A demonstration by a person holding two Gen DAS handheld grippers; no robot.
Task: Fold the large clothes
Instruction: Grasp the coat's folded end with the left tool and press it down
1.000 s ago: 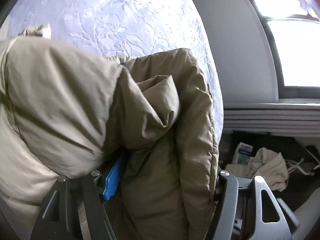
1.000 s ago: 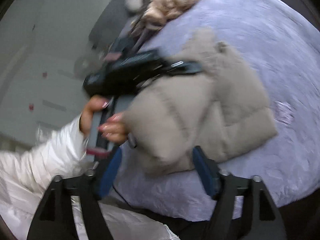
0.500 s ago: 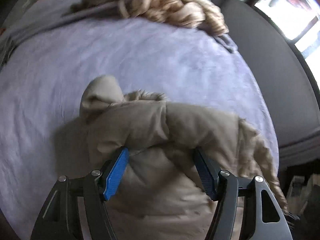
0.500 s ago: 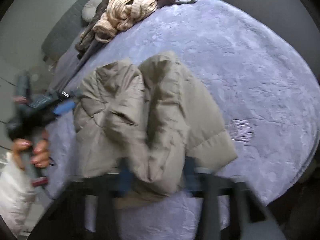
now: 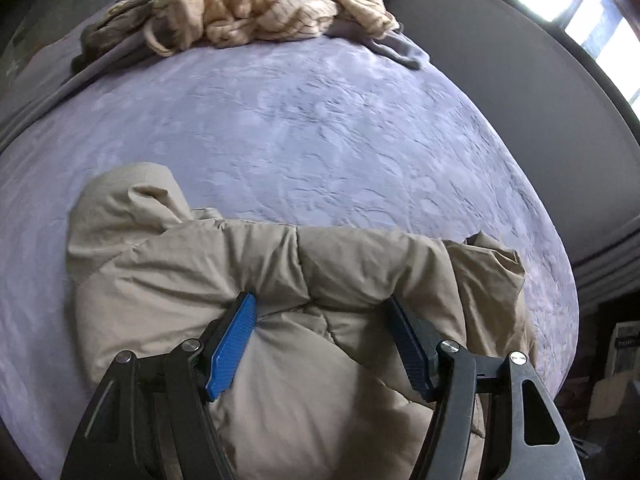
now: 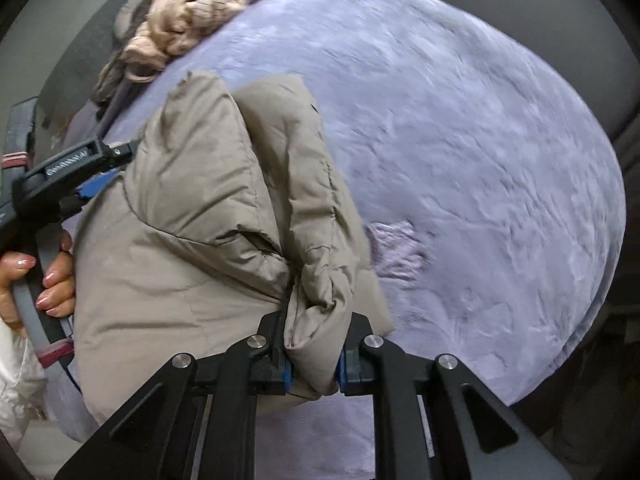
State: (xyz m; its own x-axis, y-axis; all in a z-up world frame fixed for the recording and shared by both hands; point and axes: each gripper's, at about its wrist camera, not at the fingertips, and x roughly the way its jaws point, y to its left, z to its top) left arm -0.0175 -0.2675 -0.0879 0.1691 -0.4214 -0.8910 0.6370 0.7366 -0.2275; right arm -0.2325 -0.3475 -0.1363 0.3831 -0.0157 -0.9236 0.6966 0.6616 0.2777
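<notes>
Beige puffy padded jacket (image 6: 208,248) laid on lilac bedspread (image 6: 480,140). R gripper (image 6: 312,364) just clamped onto a bunched fold; L gripper (image 5: 320,344) held wide, puffy bulk between pads, grip unclear.

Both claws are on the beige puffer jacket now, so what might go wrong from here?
The right claw has just been closing and pinches only a thin bunch of the puffer jacket; slick fabric may slip out. The left claw stands wide around a thick roll, so that side may sag and undo the fold.
</notes>
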